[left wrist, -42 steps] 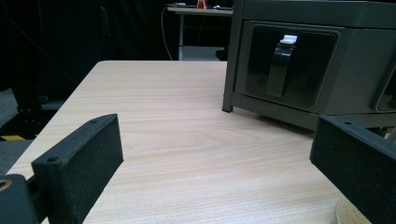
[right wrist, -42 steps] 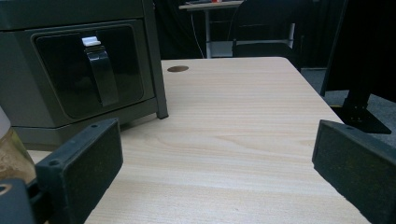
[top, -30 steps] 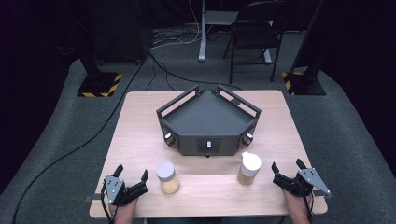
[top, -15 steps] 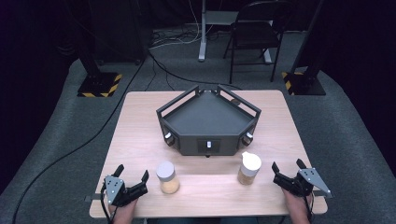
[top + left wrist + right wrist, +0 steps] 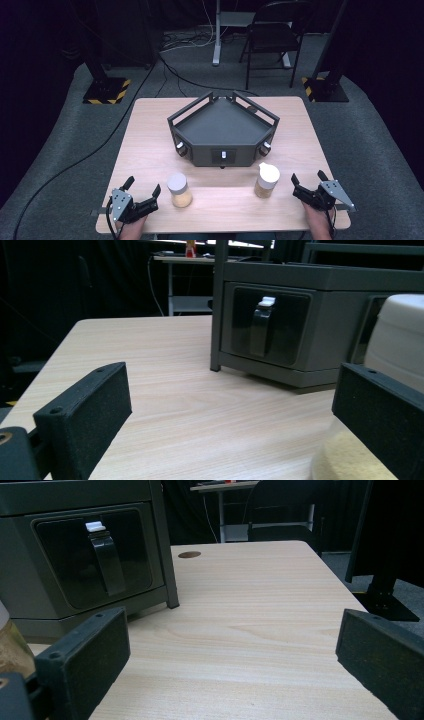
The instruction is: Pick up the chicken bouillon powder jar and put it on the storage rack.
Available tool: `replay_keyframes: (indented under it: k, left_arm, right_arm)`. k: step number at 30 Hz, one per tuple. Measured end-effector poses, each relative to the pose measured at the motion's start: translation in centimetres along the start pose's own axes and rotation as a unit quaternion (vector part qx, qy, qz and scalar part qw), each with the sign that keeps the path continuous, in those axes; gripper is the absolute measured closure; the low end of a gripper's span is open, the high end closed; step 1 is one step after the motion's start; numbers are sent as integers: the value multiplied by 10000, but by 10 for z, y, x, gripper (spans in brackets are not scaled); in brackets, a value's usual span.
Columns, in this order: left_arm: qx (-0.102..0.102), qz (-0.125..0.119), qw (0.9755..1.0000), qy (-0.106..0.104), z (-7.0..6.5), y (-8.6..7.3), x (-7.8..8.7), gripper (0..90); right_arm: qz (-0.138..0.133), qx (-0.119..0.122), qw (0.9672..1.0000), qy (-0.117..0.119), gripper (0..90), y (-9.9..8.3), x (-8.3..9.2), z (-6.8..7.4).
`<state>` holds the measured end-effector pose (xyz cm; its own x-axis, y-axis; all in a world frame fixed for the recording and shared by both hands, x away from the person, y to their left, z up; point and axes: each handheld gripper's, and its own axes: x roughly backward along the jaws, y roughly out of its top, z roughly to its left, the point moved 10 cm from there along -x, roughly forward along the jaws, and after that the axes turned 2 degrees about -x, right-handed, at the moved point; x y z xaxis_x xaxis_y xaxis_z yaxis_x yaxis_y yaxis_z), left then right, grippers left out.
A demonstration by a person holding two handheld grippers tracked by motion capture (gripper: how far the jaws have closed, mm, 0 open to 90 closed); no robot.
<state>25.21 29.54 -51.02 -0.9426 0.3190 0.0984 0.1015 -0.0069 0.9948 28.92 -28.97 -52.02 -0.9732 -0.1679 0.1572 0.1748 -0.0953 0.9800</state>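
On the wooden table (image 5: 150, 135), a grey angular tray (image 5: 222, 131) sits centre. At 7 o'clock of it stands the left jar (image 5: 179, 190), at 5 o'clock the right jar (image 5: 266, 180). The left gripper (image 5: 142, 194) and right gripper (image 5: 308, 179) rest outside the jars, jaws spread, holding nothing.

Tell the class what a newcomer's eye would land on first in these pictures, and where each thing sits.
The dark grey angular tray unit dominates the middle of the wooden table. In front of it stand two small jars: a flat-lidded jar at left and a spouted jar at right. The left gripper and right gripper wait open at the near corners, each beside its jar.
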Motion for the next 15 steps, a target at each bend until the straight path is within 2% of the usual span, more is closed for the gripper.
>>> replay_keyframes:
  k: [6, 11, 15]
  left_arm:
    - [-185, -103, 9996, -177, -4, 5, 4, 17]
    - [-215, -140, 9993, -273, -6, 6, 5, 16]
    - [-265, -195, 9984, -460, -7, 9, 6, 15]
  right_arm:
    - [-14, -1, 10000, -2, 1, 0, 0, 0]
    - [8, -14, 10000, -8, 1, 0, 0, 0]
    - [5, -15, 10000, -10, 1, 0, 0, 0]
